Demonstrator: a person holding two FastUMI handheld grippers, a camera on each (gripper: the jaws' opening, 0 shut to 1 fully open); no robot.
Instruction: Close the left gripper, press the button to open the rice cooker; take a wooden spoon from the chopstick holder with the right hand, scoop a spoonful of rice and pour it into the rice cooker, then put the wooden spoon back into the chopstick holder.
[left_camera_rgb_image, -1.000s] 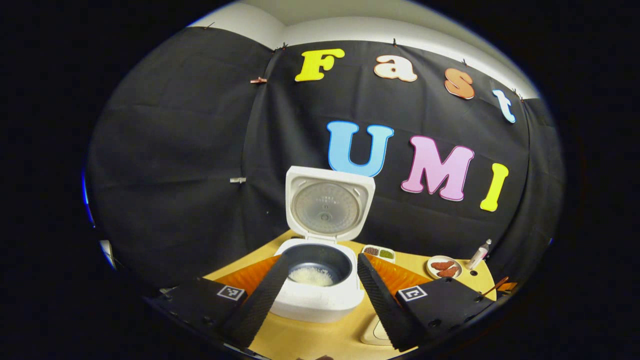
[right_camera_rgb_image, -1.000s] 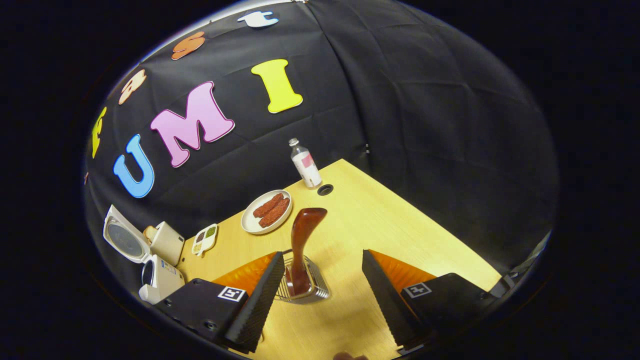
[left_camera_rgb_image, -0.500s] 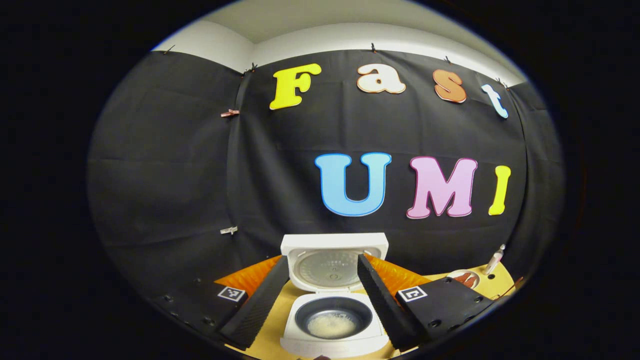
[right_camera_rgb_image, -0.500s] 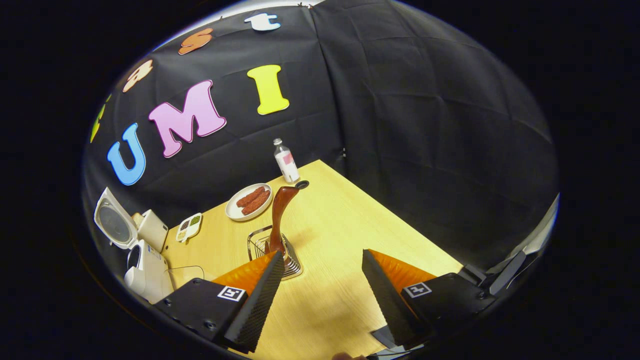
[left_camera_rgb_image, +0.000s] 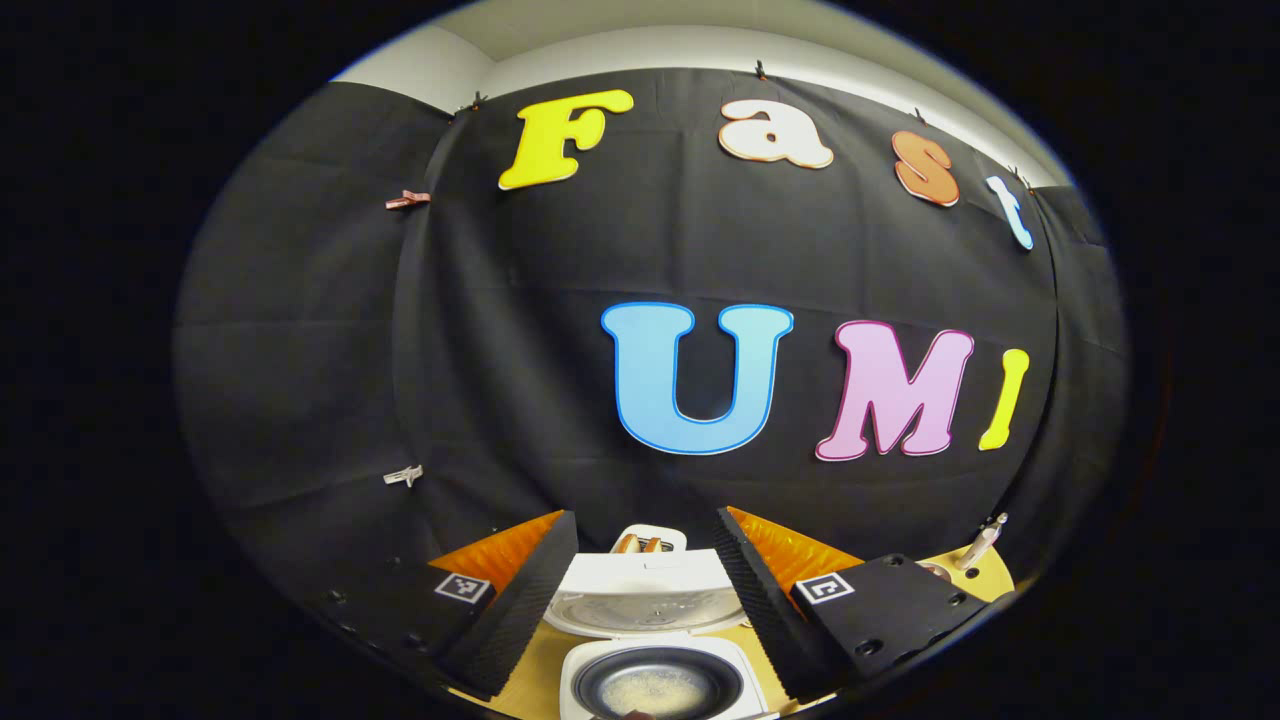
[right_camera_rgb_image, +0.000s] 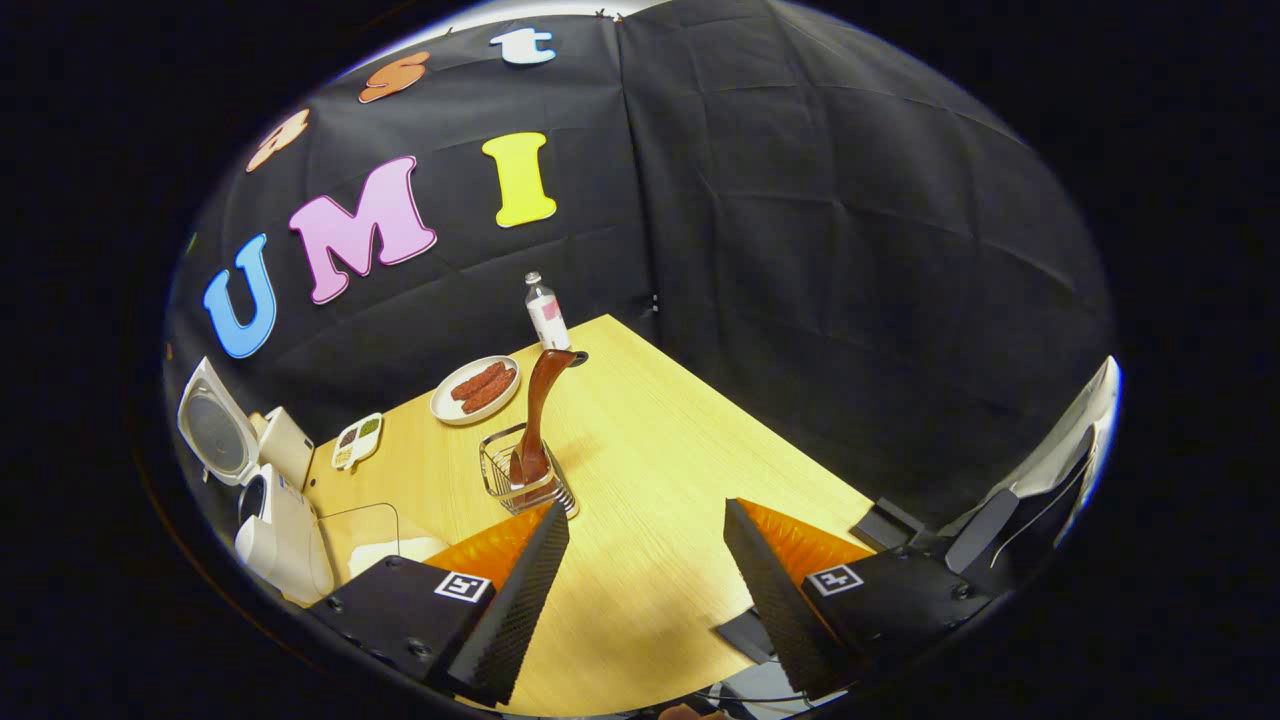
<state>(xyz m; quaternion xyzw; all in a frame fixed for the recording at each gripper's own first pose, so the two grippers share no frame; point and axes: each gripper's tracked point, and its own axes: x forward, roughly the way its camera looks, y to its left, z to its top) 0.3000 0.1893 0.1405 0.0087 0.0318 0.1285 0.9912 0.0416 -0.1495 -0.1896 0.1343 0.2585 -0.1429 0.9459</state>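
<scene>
The white rice cooker (left_camera_rgb_image: 655, 665) stands with its lid (left_camera_rgb_image: 645, 600) up, and rice lies in the dark inner pot (left_camera_rgb_image: 655, 688). My left gripper (left_camera_rgb_image: 640, 610) hangs open above and before it, holding nothing. In the right gripper view the cooker (right_camera_rgb_image: 285, 535) sits at the far left with its lid (right_camera_rgb_image: 212, 435) raised. The wooden spoon (right_camera_rgb_image: 537, 410) stands upright in the wire chopstick holder (right_camera_rgb_image: 522, 485) on the yellow table (right_camera_rgb_image: 660, 470). My right gripper (right_camera_rgb_image: 640, 590) is open, pulled back from the holder, with nothing between its fingers.
A plate of sausages (right_camera_rgb_image: 476, 388), a small bottle (right_camera_rgb_image: 545, 312) and a divided dish of condiments (right_camera_rgb_image: 357, 441) stand toward the back of the table. A toaster (right_camera_rgb_image: 282, 445) sits behind the cooker. A clear container with rice (right_camera_rgb_image: 375, 535) lies beside the cooker.
My left gripper has risen and tilted up, so the cooker dropped to the view's bottom. My right gripper has drawn back from the holder, leaving the spoon standing in it.
</scene>
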